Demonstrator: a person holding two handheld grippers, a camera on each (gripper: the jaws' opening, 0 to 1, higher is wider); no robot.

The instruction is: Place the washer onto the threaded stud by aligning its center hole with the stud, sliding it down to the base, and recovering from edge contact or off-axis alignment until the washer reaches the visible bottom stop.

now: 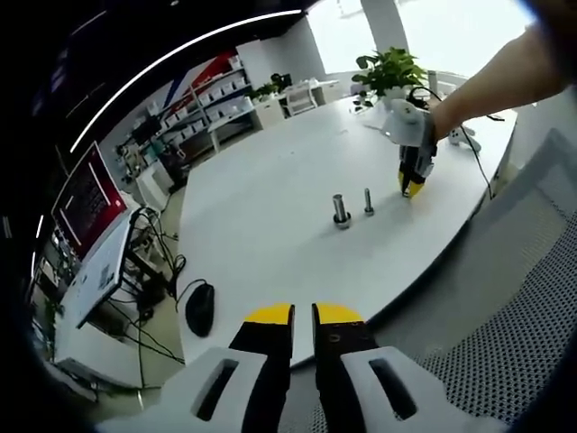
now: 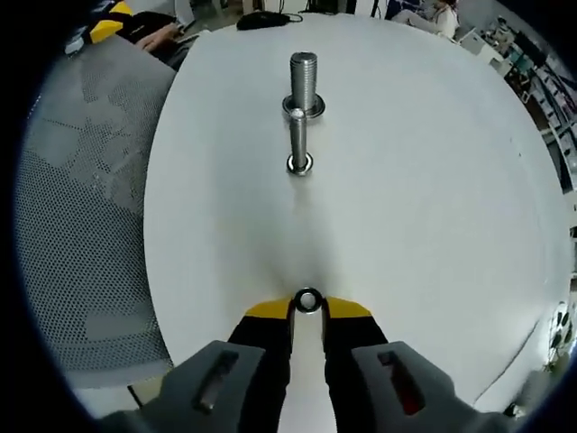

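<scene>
Washer (image 2: 307, 300) sits clamped between the yellow tips of the right gripper (image 2: 307, 308), seen at the near edge of the right gripper view, low over the white worktop (image 2: 433, 207) and well short of the studs. Farther along the same line stands the thinner threaded stud (image 2: 298, 140), upright on its base, and just behind it the thicker stud (image 2: 304, 83), also upright, with a collar around its lower part. A grey mesh chair (image 2: 86, 225) lies off the worktop's left edge, and a black mouse (image 2: 263, 18) rests at the far end. In the left gripper view, the left gripper (image 1: 303, 316) hangs beyond the near rim of the worktop, its fingers (image 1: 269, 317) drawn nearly together with only a thin slit between them and nothing held. A black mouse (image 1: 200, 308) lies on the worktop to the left of them. Farther out, near the middle of the worktop, the two studs stand side by side, the thicker one (image 1: 341, 210) left of the thinner one (image 1: 369, 201). Beyond these the right gripper (image 1: 412, 187) points down at the worktop, carried by a person's arm (image 1: 505, 77). A potted plant (image 1: 389, 74) stands at the far edge, and a monitor (image 1: 86, 200) sits off to the left.
</scene>
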